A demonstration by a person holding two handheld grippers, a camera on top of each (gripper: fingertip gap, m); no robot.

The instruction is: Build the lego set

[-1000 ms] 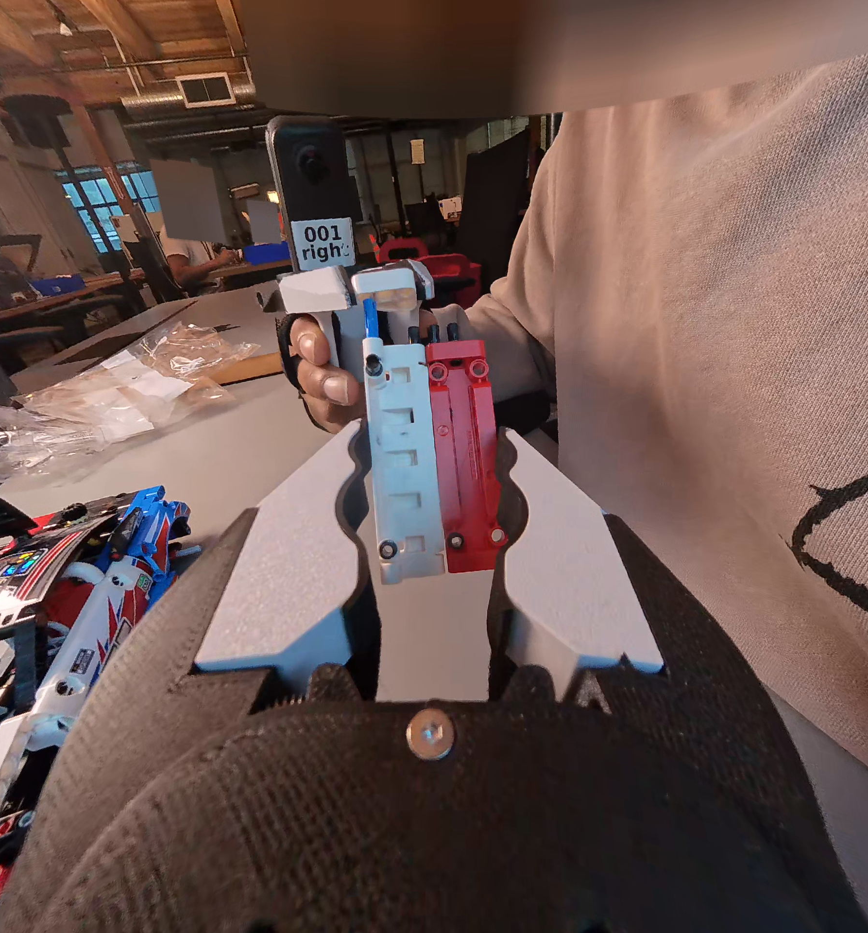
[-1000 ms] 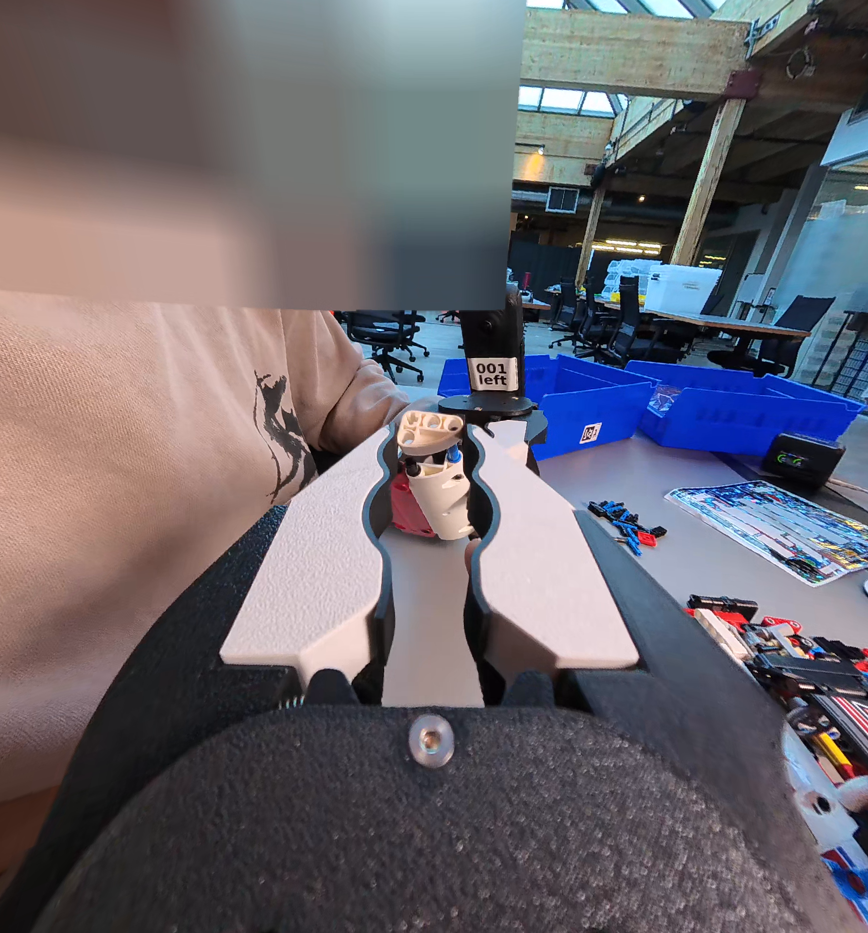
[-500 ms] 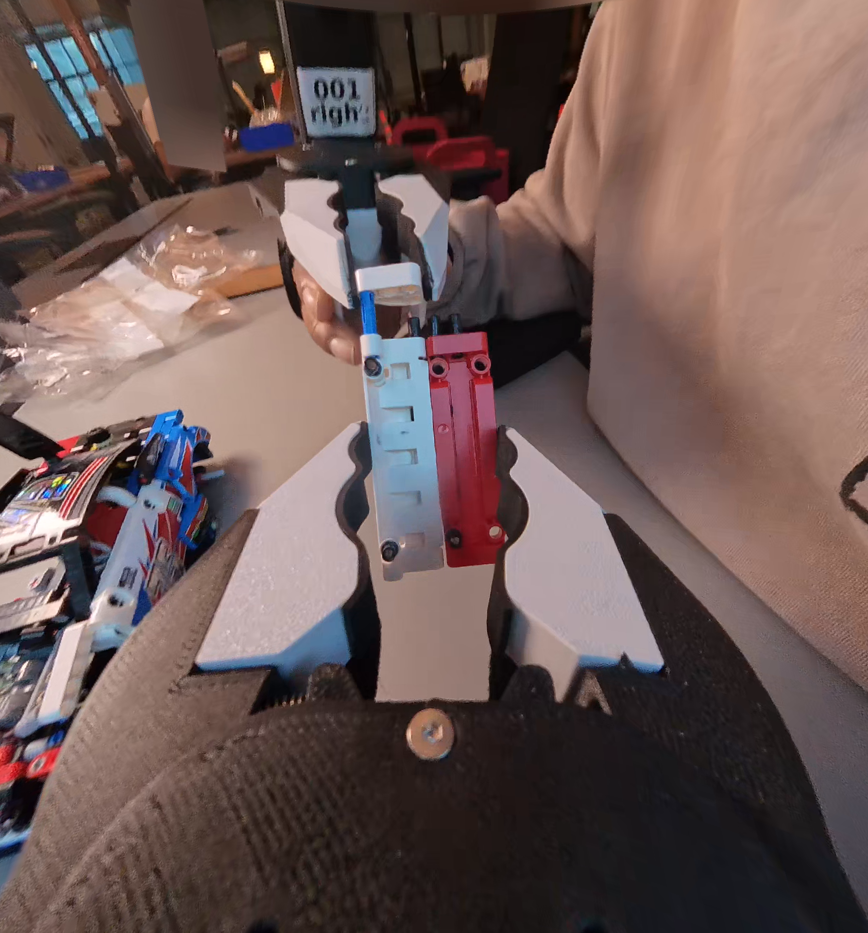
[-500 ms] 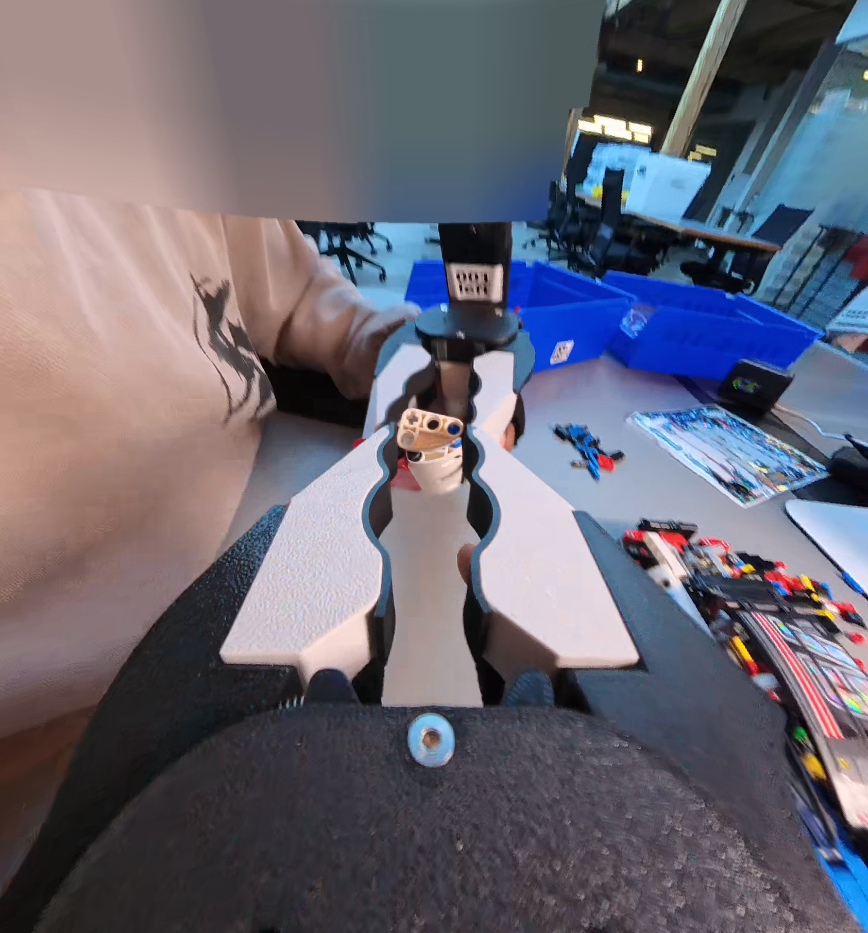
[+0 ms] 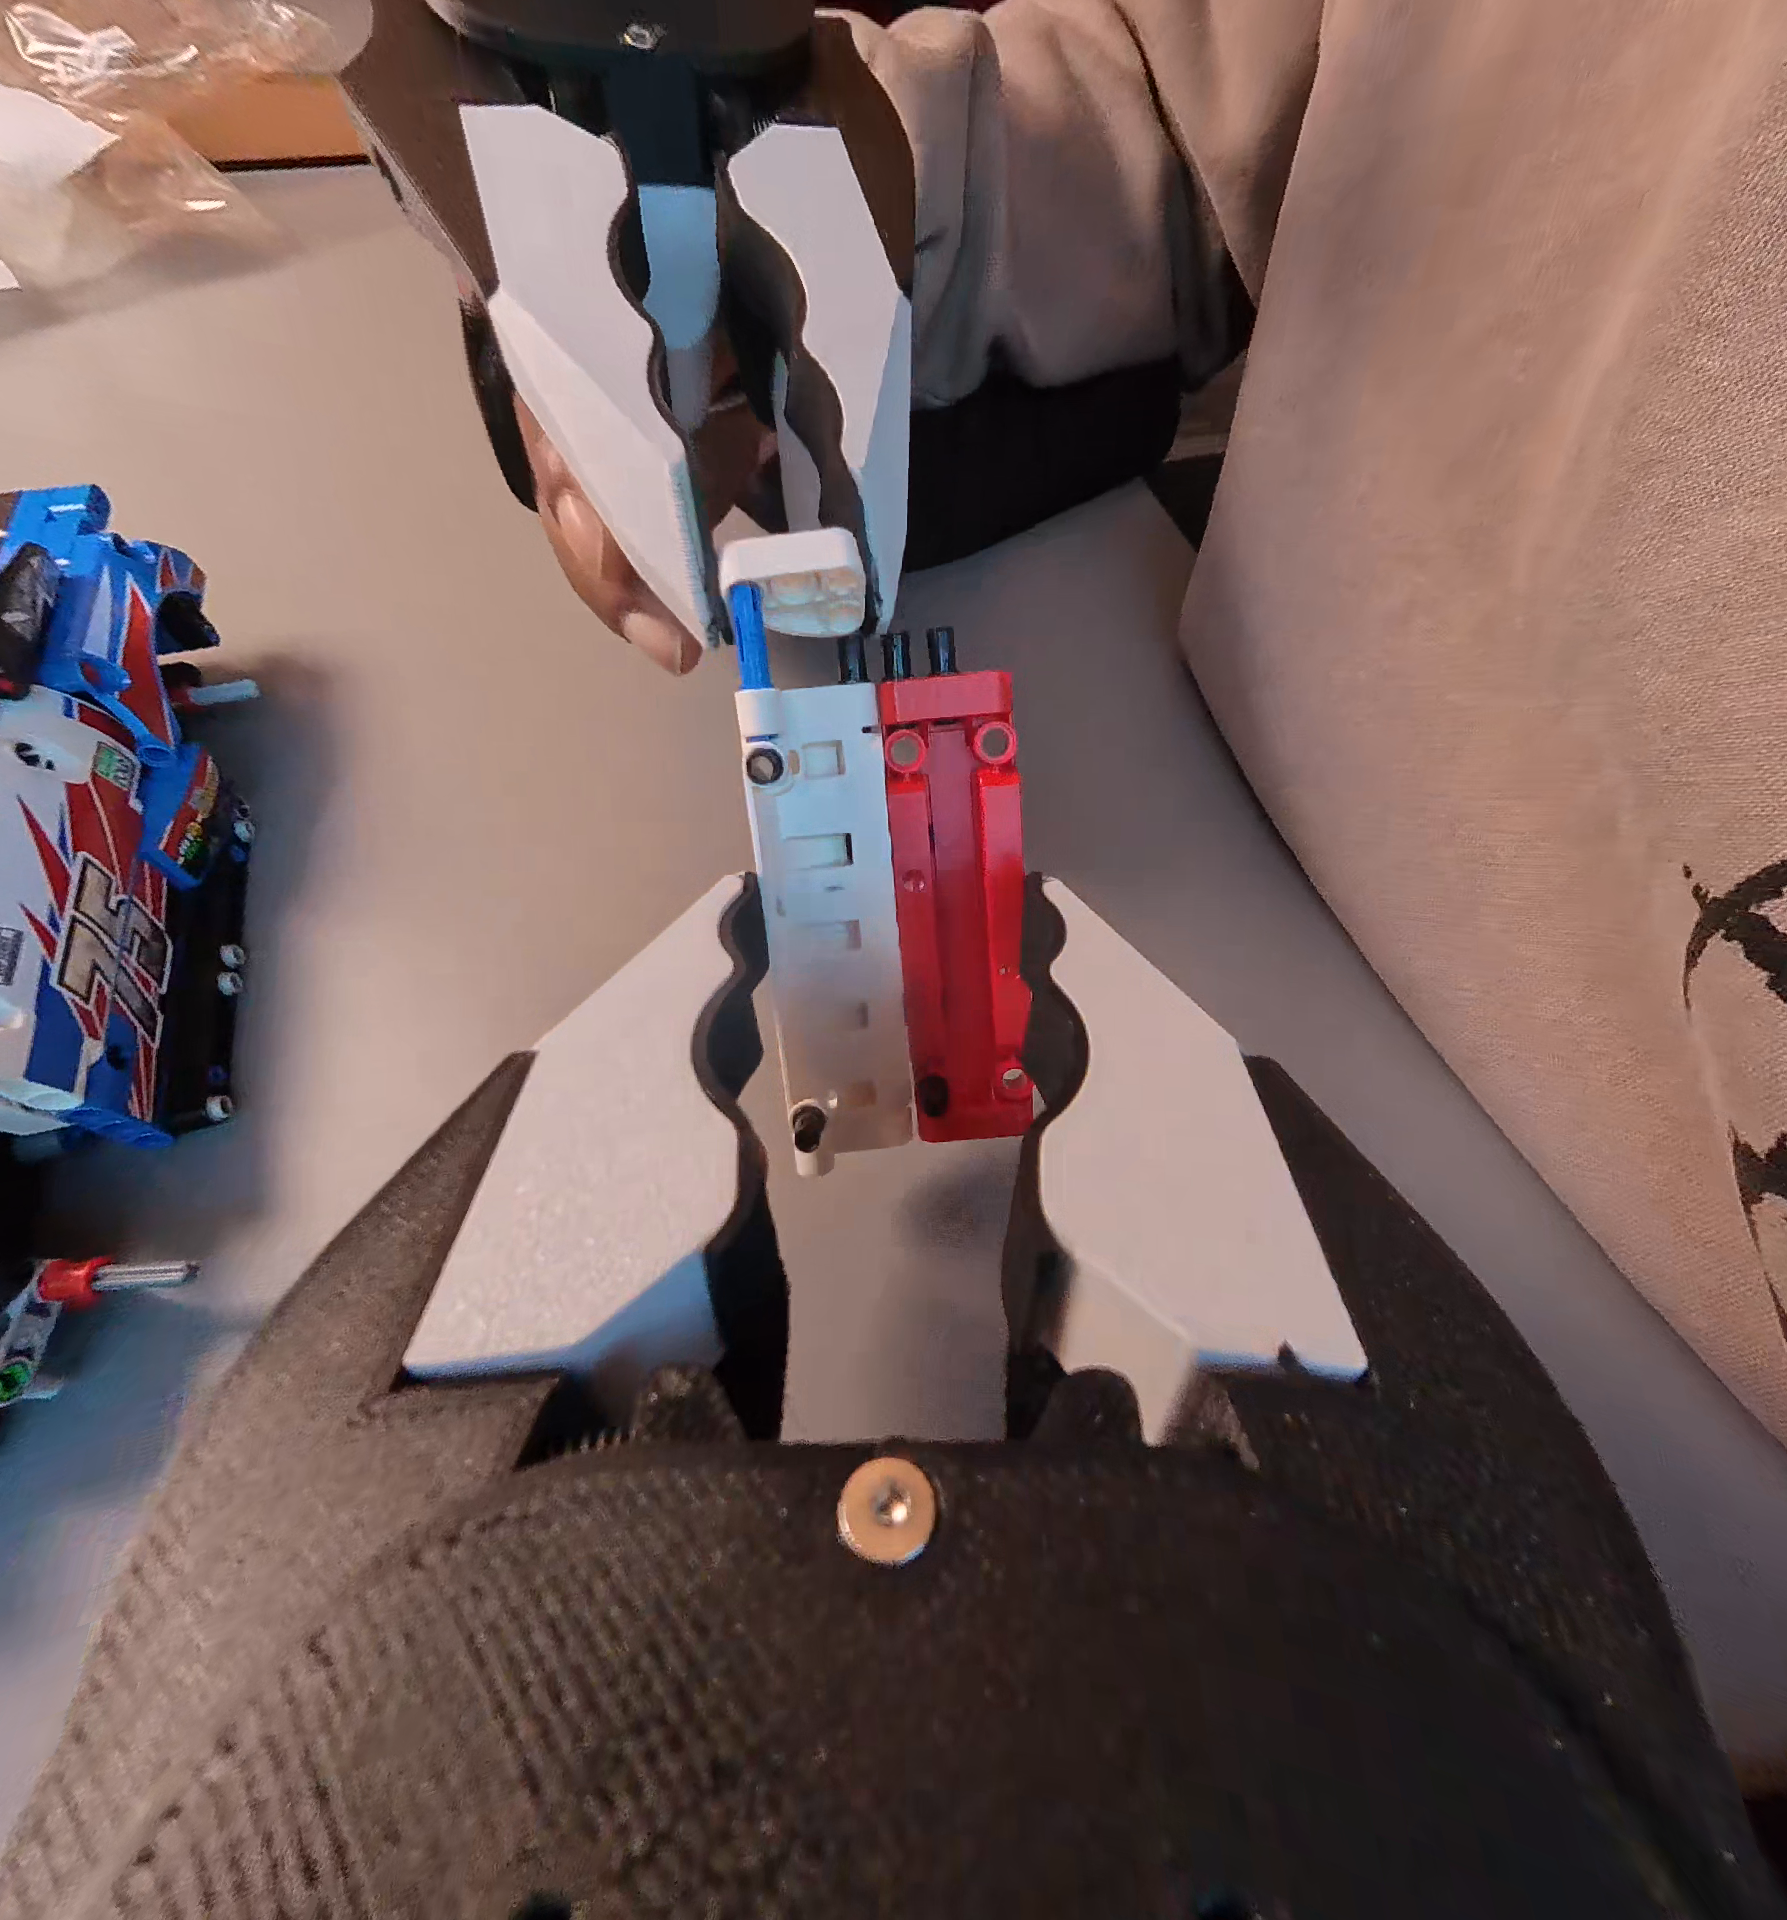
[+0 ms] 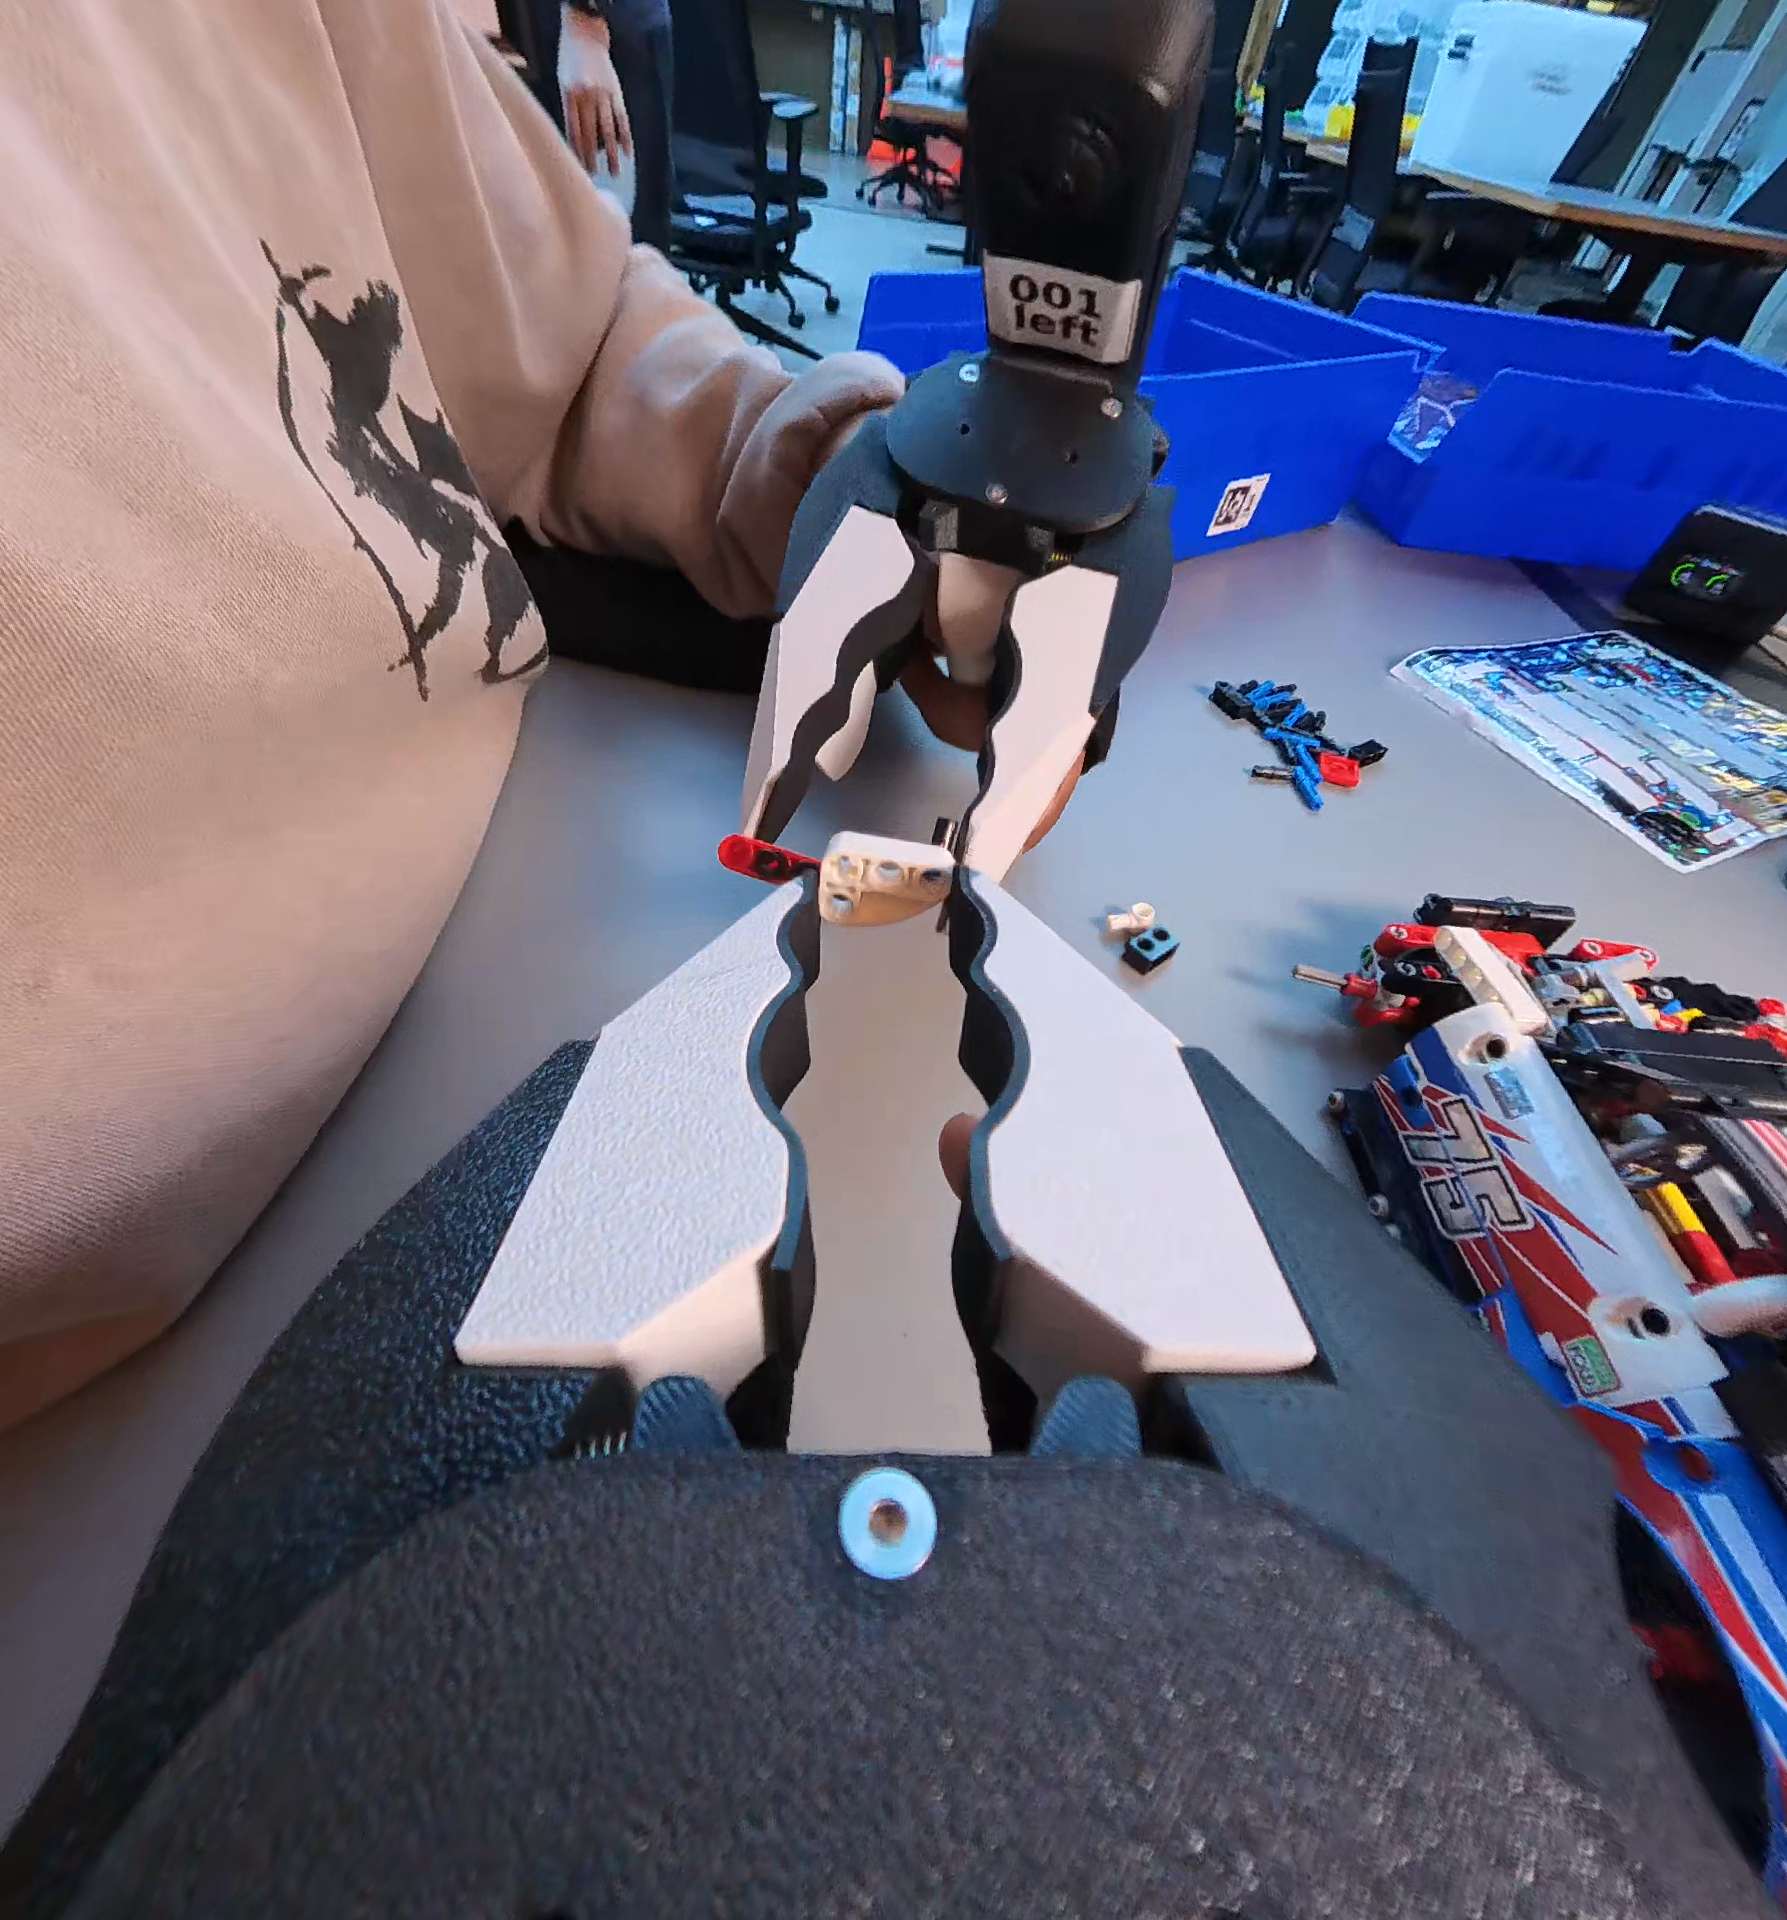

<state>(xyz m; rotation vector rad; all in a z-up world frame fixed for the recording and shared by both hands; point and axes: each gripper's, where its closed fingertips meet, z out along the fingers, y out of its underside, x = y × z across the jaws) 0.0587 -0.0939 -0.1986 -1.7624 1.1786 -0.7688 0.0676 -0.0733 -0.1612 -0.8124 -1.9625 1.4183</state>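
Observation:
My left gripper [image 5: 894, 914] is shut on a flat sub-assembly, a white panel [image 5: 827, 935] joined to a red panel [image 5: 962, 914], and holds it above the grey table. Three black pins and a blue axle [image 5: 750, 644] stick out of its far end. My right gripper [image 6: 878, 894] faces it, shut on a small white connector [image 6: 884, 878] that sits on the tip of the blue axle. The right gripper [image 5: 793, 613] and the connector [image 5: 795, 577] also show in the left wrist view. In the right wrist view, the left gripper [image 6: 868, 831] shows with a red edge [image 6: 754, 857] of the assembly.
A blue, white and red race car model [image 6: 1595, 1143] lies on the table [image 5: 401, 468] beside the grippers. Loose pins [image 6: 1294, 727], two small pieces [image 6: 1143, 935], a booklet [image 6: 1637, 738] and blue bins [image 6: 1595, 447] lie beyond. A person's beige sweatshirt [image 5: 1543, 623] is close by. Spacing between my two grippers at the tips: around 5 cm.
Both grippers have tilted down toward the table and drawn closer, still facing each other. Each keeps its grip, and the connector stays at the blue axle's tip.

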